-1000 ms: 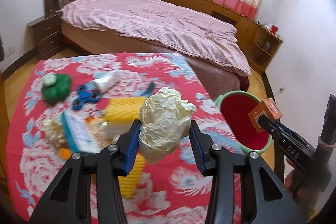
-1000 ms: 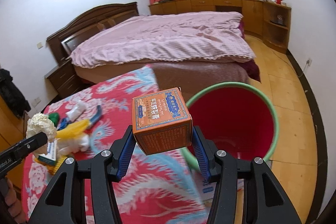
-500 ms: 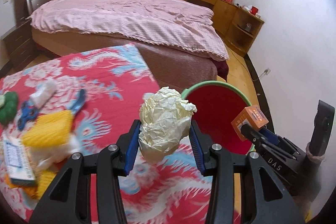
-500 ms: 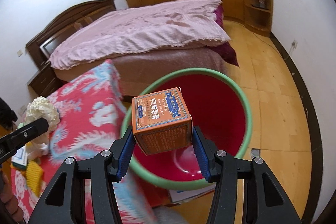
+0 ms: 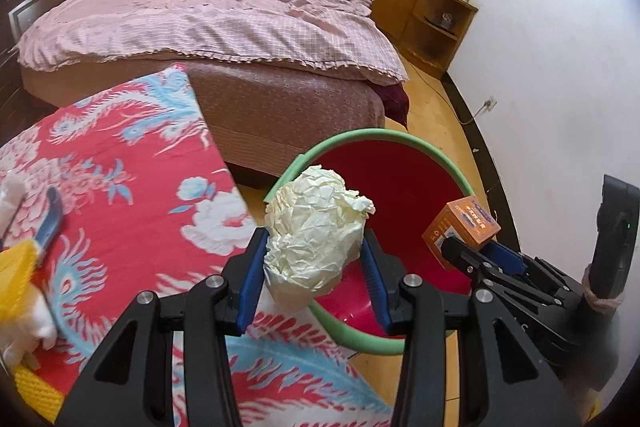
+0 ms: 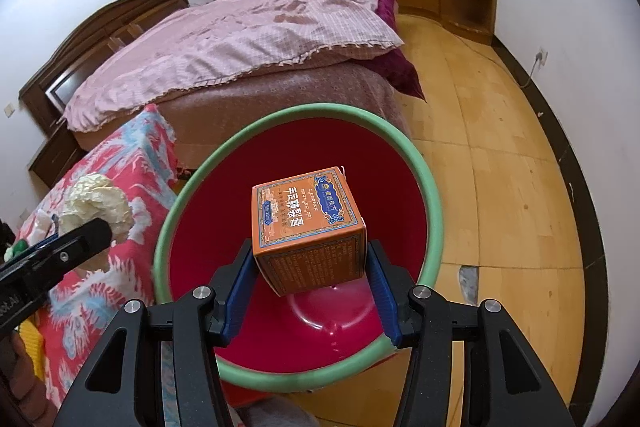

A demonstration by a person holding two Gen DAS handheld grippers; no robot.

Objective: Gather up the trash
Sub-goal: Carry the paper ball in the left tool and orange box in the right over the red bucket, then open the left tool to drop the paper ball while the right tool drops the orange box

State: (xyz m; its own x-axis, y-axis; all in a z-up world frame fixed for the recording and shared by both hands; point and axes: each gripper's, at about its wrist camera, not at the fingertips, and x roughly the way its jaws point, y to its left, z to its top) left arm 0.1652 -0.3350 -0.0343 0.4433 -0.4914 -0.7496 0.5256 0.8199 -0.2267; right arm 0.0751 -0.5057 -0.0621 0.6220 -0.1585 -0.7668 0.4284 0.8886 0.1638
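Note:
A crumpled cream paper ball [image 5: 316, 237] is clamped in my left gripper [image 5: 314, 259], hanging over the near left rim of the red bucket with a green rim [image 5: 360, 143]. An orange carton [image 6: 308, 227] with blue print is pinched in my right gripper [image 6: 310, 267], directly above the red inside of the bucket [image 6: 430, 183]. In the left wrist view the carton [image 5: 462, 227] and right gripper [image 5: 470, 247] show at the right, over the bucket. In the right wrist view the paper ball [image 6: 98, 205] and left gripper [image 6: 92, 233] sit at the left, by the table edge.
The table with a red floral cloth [image 5: 120, 187] stands left of the bucket, with a yellow object [image 5: 16, 267] and other clutter at its left edge. A bed with a pink cover [image 5: 208, 23] lies behind. Wooden floor [image 6: 500, 187] stretches right of the bucket.
Both grippers have swung right and down from the table toward the bucket, each keeping its load. The carton now hangs over the bucket's inside, and the paper ball has reached its rim.

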